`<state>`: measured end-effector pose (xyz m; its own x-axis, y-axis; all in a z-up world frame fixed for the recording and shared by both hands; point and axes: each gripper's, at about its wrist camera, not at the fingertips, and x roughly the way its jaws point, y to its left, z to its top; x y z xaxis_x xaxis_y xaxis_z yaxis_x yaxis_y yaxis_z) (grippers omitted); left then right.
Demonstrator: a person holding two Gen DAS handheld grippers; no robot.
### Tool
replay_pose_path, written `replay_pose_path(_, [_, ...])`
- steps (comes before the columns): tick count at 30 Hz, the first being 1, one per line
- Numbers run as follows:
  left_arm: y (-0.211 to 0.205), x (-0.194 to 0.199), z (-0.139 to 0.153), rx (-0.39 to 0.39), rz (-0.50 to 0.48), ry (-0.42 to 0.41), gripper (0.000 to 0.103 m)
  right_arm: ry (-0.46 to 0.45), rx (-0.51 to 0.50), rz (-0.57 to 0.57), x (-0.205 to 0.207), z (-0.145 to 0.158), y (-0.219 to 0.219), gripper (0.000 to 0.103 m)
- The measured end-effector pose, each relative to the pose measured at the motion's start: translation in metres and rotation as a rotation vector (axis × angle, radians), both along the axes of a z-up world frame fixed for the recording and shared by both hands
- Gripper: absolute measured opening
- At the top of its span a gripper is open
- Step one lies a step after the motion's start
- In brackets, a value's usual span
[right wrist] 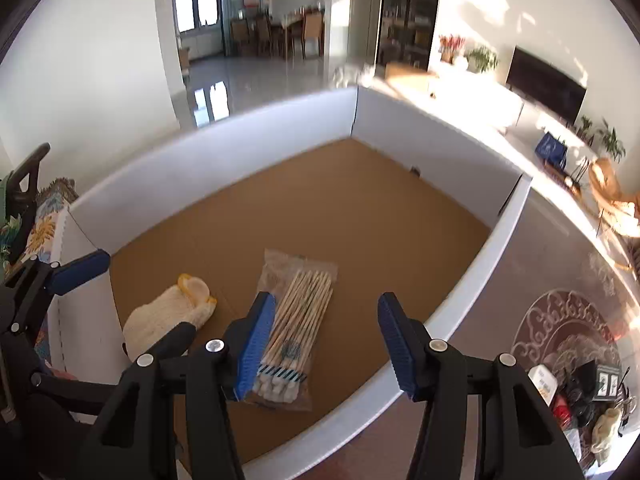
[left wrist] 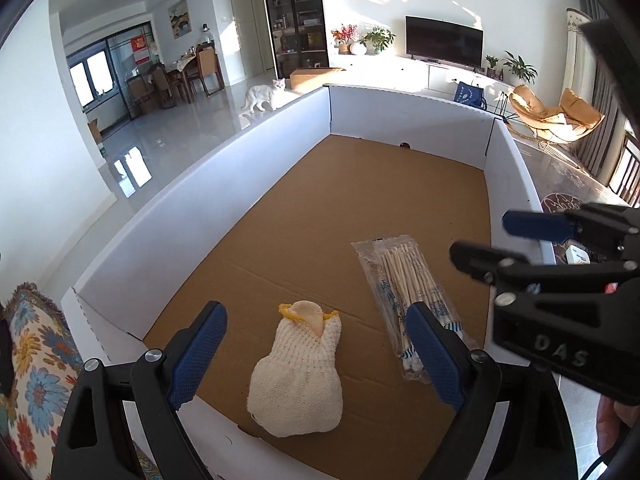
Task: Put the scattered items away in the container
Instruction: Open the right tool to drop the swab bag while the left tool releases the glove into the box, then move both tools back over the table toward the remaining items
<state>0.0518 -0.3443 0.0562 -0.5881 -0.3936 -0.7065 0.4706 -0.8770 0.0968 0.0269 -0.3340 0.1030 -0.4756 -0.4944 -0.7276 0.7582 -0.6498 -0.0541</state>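
1. This is a home: an open living room that runs into a dining area.
2. A TV [left wrist: 443, 39] stands on a low white cabinet beside potted plants [left wrist: 378, 38].
3. A dining table with chairs [left wrist: 188, 74] is by the windows.
4. A white cat [left wrist: 265, 95] walks on the glossy floor.
5. Tan lounge chairs [left wrist: 556, 114] catch sunlight.

Both tools are matte black plastic frames with triangular cut-outs and round silver screw heads at the finger pivots. The left gripper [left wrist: 316, 354] and the right gripper [right wrist: 326, 346] each carry two fingers faced with textured blue pads [left wrist: 198, 354]. On the right gripper's side, above the nearest silver screw, raised letters seem to read "DAS".
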Motion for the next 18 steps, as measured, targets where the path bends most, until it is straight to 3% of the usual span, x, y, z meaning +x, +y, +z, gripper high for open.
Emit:
replay_pose_path(2, [0.019,0.012,0.018,-0.02,-0.029,0.082,0.092,0.11,-0.084,-0.019,0.014,0.022,0.036,0.058])
replay_pose_path(4, [0.044,0.02,0.039,-0.025,-0.088,0.152,0.094,0.147,-0.147,-0.062,0.023,0.033,0.082,0.067])
replay_pose_path(7, [0.096,0.023,0.063,-0.008,-0.221,0.227,0.103,0.146,-0.191,-0.189,0.026,0.028,0.166,0.068])
replay_pose_path(10, [0.157,0.017,0.07,0.044,-0.38,0.26,0.103,0.103,-0.176,-0.367,0.021,0.002,0.26,0.068])
replay_pose_path(12, [0.197,0.006,0.057,0.101,-0.471,0.217,0.103,0.03,-0.142,-0.514,0.011,-0.021,0.326,0.069])
replay_pose_path(15, [0.25,-0.021,0.015,0.143,-0.548,0.098,0.103,-0.099,-0.102,-0.713,0.001,-0.058,0.409,0.069])
replay_pose_path(18, [0.281,-0.044,-0.034,0.151,-0.578,-0.02,0.103,-0.15,-0.069,-0.812,-0.004,-0.073,0.463,0.069])
